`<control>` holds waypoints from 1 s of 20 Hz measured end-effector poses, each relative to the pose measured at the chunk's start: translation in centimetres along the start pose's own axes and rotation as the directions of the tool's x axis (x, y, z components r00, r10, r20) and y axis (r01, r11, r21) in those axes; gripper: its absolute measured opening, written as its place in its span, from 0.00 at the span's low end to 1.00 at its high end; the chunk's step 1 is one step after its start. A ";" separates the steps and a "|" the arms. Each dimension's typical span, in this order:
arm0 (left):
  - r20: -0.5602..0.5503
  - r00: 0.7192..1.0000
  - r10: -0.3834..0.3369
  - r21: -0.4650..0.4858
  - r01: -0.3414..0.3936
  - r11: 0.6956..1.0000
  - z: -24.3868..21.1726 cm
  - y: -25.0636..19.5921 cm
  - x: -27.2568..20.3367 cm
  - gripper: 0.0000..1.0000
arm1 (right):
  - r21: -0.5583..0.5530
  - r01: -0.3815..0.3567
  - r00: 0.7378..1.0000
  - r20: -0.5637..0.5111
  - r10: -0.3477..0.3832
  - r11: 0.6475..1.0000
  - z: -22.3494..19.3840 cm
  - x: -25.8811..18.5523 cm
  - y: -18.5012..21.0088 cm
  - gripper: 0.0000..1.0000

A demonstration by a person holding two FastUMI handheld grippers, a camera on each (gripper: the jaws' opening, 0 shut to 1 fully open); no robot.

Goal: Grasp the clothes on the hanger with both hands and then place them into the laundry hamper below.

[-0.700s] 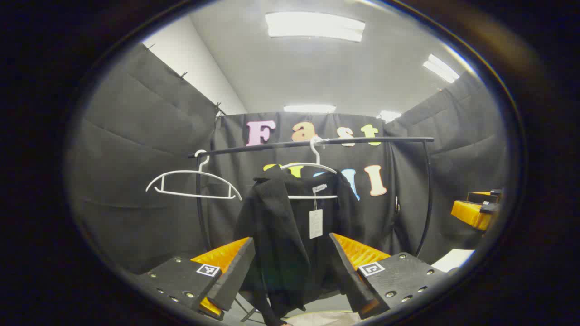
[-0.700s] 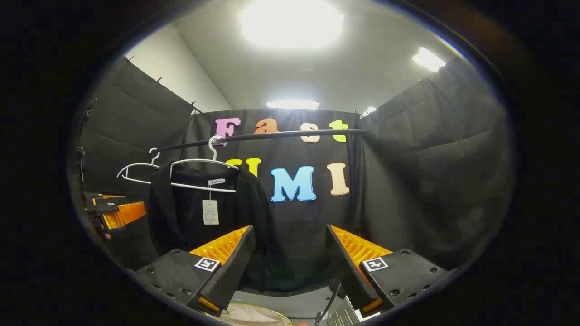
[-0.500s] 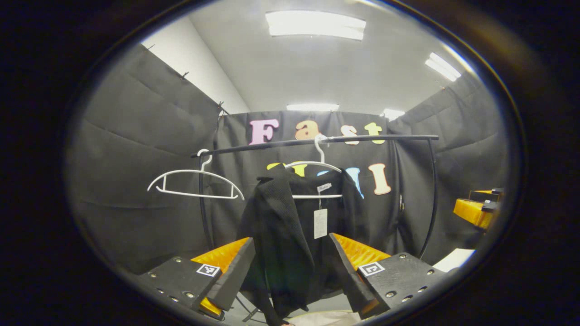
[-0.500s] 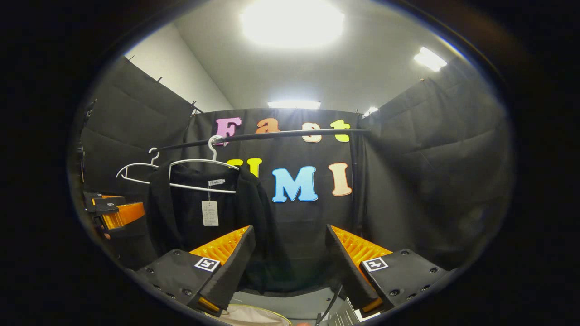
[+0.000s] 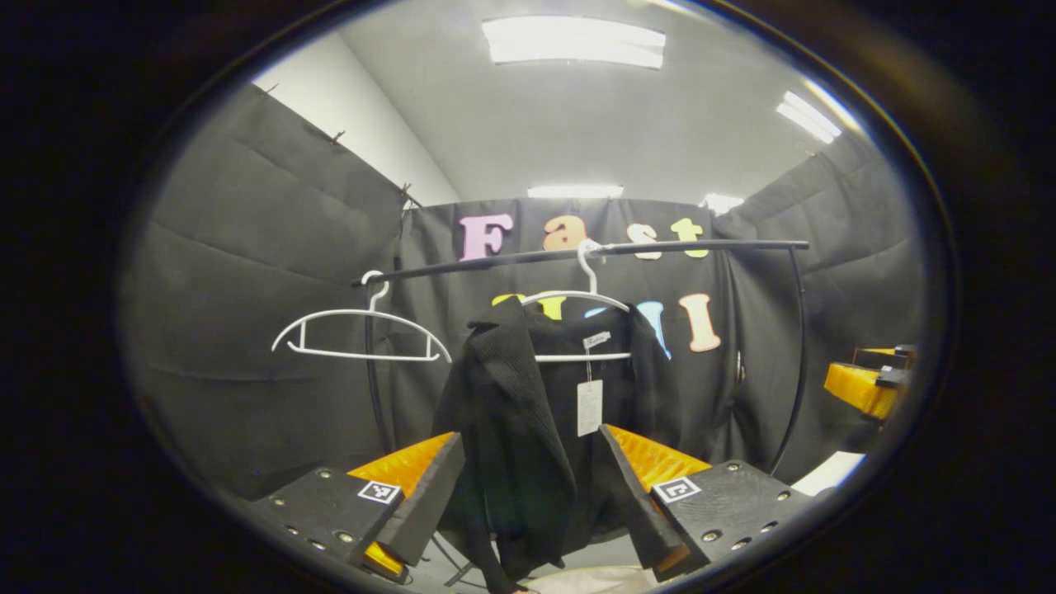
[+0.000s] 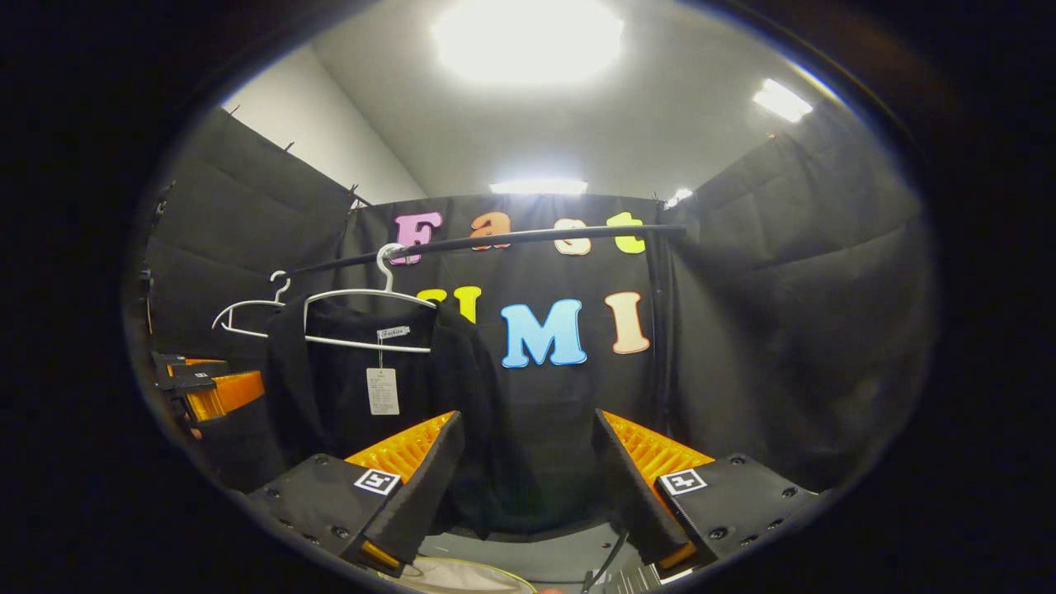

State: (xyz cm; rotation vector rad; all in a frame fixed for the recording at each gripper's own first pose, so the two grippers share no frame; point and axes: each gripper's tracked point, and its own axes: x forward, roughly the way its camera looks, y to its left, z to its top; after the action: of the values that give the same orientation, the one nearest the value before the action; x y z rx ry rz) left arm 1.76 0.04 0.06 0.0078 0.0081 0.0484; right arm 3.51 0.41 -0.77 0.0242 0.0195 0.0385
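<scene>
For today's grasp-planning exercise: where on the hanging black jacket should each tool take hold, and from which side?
Probably the two shoulders of the black jacket, approached from the front: it faces both open tools, left tool and right tool, draped over the white hanger on the rail. Lifting both shoulders evenly should free it.

You're standing in a recording booth, not a home: black cloth walls (image 5: 247,247) pinned up on three sides, a plain white ceiling with fluorescent light panels (image 5: 573,41) overhead. In front of you, a black garment rail (image 6: 495,241) carries white hangers (image 5: 359,334), staged like a laundry corner.
</scene>
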 end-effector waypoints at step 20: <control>-0.043 0.999 0.008 -0.002 -0.008 1.000 -2.2 3.7 0.7 0.94 | -0.023 0.013 0.999 -0.041 -0.013 1.000 -2.7 -0.6 1.4 0.98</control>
State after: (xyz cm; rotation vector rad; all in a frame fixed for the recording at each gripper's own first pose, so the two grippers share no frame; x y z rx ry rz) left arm 2.28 3.81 -2.11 0.0047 0.0512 0.0561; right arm 2.83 1.86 -3.45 0.0007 0.0602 0.0262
